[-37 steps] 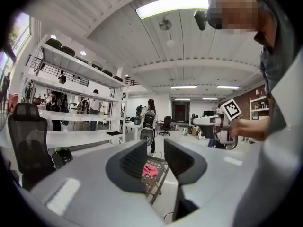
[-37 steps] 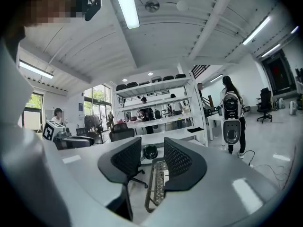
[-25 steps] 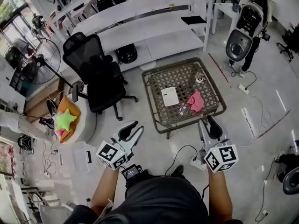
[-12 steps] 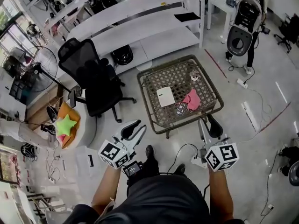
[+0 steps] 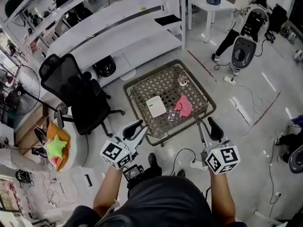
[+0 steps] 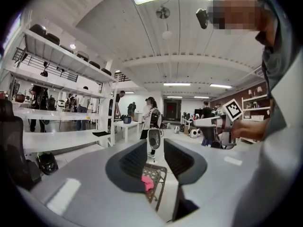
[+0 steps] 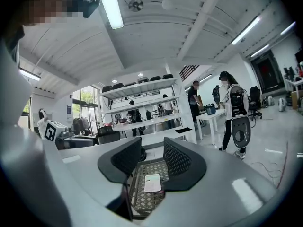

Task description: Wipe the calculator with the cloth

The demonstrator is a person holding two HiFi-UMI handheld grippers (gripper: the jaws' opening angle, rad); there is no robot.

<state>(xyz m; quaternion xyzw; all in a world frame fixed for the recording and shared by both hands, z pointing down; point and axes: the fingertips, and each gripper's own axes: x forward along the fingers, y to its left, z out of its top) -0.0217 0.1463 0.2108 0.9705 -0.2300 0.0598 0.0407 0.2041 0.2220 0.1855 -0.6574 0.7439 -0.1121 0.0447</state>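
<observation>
Place: I read this as a robotics lab in an open workshop hall.
Floor: pale, hard and glossy, with a red tape line (image 5: pixel 201 66) and a power strip (image 5: pixel 230 79) lying loose.
Furniture: long white shelving (image 5: pixel 118 30), a white bench table (image 5: pixel 208 4), a black office chair (image 5: pixel 75 93).
Machines: a white pod-shaped unit on a stand (image 5: pixel 242 51).
Ceiling: white panels with strip lights (image 7: pixel 110 6).
People: several stand working along the shelves (image 7: pixel 135 115).
Rig: my left gripper (image 5: pixel 136 131) and right gripper (image 5: pixel 209 129) carry square-marker cubes, which is tracking kit.
</observation>
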